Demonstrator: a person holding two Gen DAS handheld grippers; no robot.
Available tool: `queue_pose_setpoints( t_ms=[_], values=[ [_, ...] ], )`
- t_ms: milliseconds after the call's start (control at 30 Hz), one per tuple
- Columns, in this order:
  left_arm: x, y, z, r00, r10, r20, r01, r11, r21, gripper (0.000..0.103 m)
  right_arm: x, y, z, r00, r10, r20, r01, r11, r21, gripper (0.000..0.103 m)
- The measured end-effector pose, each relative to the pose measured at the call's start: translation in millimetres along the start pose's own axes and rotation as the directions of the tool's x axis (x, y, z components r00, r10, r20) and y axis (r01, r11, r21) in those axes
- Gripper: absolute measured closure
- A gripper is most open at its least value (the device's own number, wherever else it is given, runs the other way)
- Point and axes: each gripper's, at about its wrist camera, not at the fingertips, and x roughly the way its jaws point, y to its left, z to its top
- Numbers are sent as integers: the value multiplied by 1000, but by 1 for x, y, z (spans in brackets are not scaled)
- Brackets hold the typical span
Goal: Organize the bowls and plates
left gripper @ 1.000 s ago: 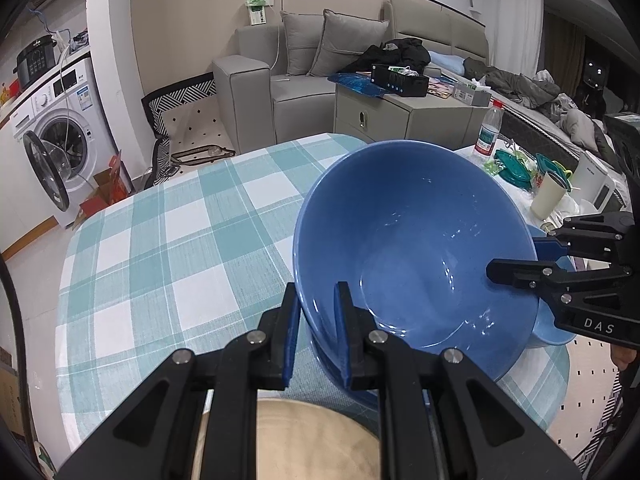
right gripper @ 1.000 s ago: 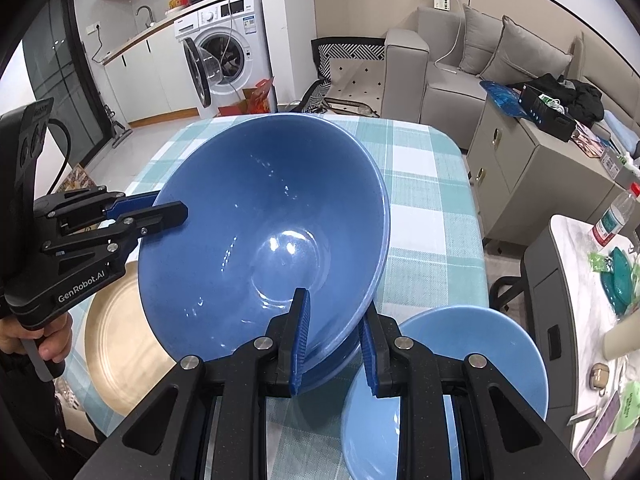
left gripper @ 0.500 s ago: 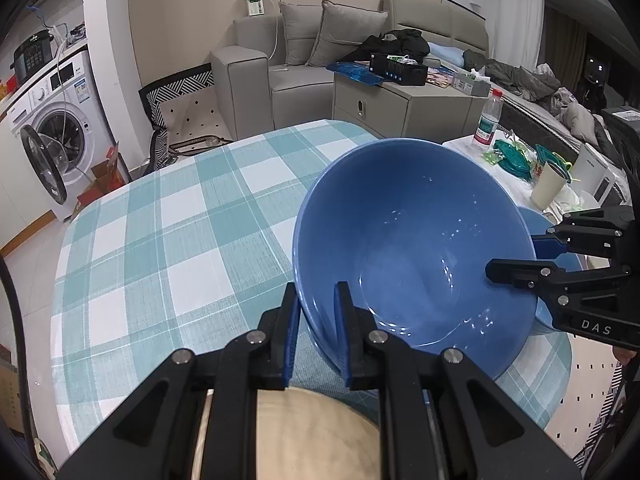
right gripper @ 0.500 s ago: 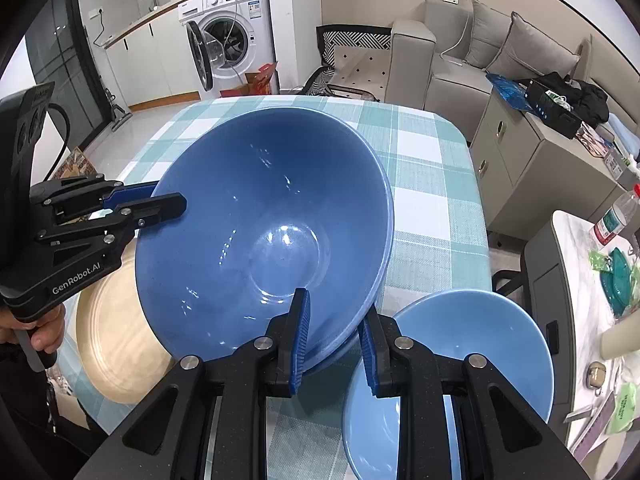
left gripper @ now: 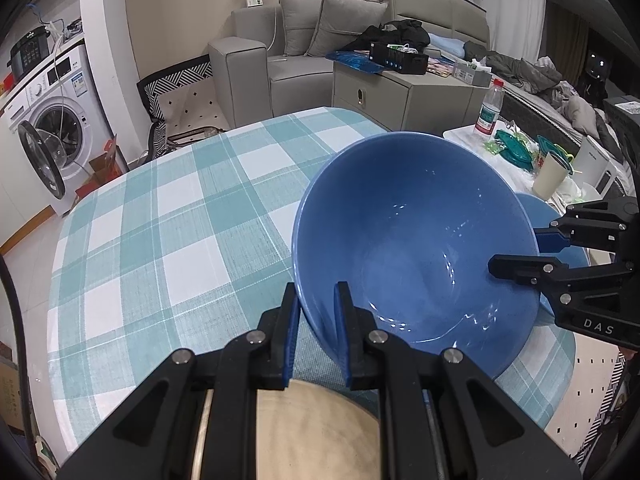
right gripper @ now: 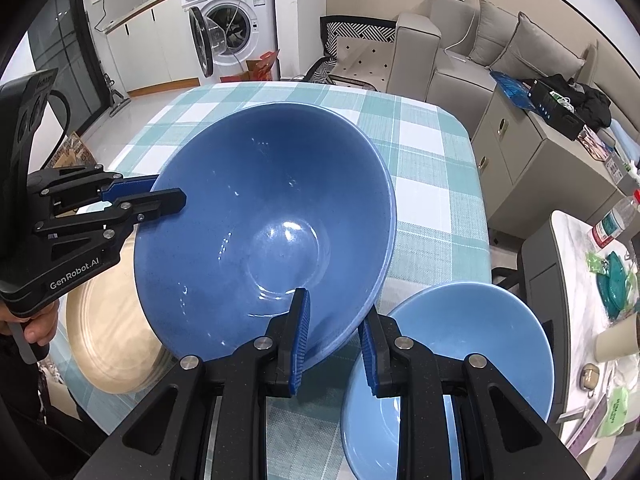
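My left tool [left gripper: 316, 308] is clamped on the near rim of the bowl [left gripper: 412, 248], one finger inside and one outside. My right tool [right gripper: 334, 322] grips the opposite rim the same way, so the bowl hangs between both tools, tilted, above the worktop [left gripper: 168, 216].

Over the last second neither grip has altered. What has changed is the bowl's place: it has dropped a little and drifted off the tan plate [right gripper: 108, 332] toward the light blue bowl [right gripper: 472, 344]. In the earlier views another blue rim showed right under it; now I see only tablecloth beneath, so I judge it lifted clear of what it sat in.

The tan plate lies left of the bowl, the light blue bowl right of it and partly under its edge. I read this as a carry, probably toward nesting; release is not yet due.
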Motion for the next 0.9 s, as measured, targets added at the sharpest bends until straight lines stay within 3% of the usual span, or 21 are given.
queue_pose_setpoints(
  t_ms=[667, 900],
  values=[
    [9, -3, -1, 999, -2, -43, 3, 1000, 20, 88, 11, 0, 4, 998, -26, -55, 24, 999, -35, 77],
    [11, -1, -2, 999, -5, -53, 6, 1000, 18, 88, 16, 3, 7, 997, -42, -68, 37, 997, -70, 72]
  ],
)
